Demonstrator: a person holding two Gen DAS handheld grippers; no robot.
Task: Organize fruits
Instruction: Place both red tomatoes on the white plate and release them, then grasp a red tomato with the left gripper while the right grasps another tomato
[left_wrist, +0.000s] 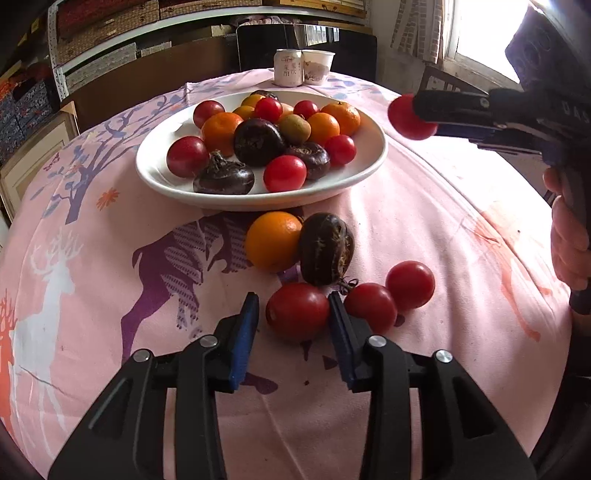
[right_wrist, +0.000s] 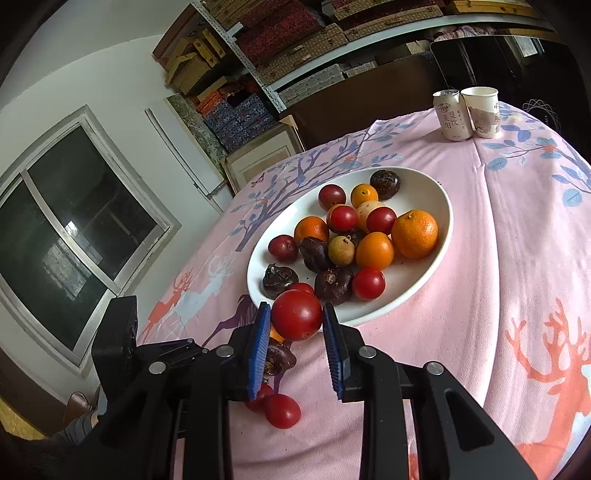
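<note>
A white plate (left_wrist: 258, 204) (right_wrist: 424, 288) on the pink tablecloth holds several red tomatoes, oranges and dark water chestnuts. In front of it on the cloth lie an orange (left_wrist: 273, 240), a dark water chestnut (left_wrist: 325, 254) and two red tomatoes (left_wrist: 370, 306) (left_wrist: 410, 284). My left gripper (left_wrist: 293, 314) is open around a third loose tomato (left_wrist: 297, 311), which rests on the cloth; the left pad stands clear of it. My right gripper (right_wrist: 295, 312) (left_wrist: 419, 115) is shut on a red tomato (right_wrist: 297, 314) (left_wrist: 408, 118), held in the air by the plate's near right rim.
A drink can (left_wrist: 288, 68) and a paper cup (left_wrist: 318, 66) stand at the table's far edge. A person's hand (left_wrist: 569, 243) grips the right tool's handle at the right. Shelves of boxes and a window lie beyond the table.
</note>
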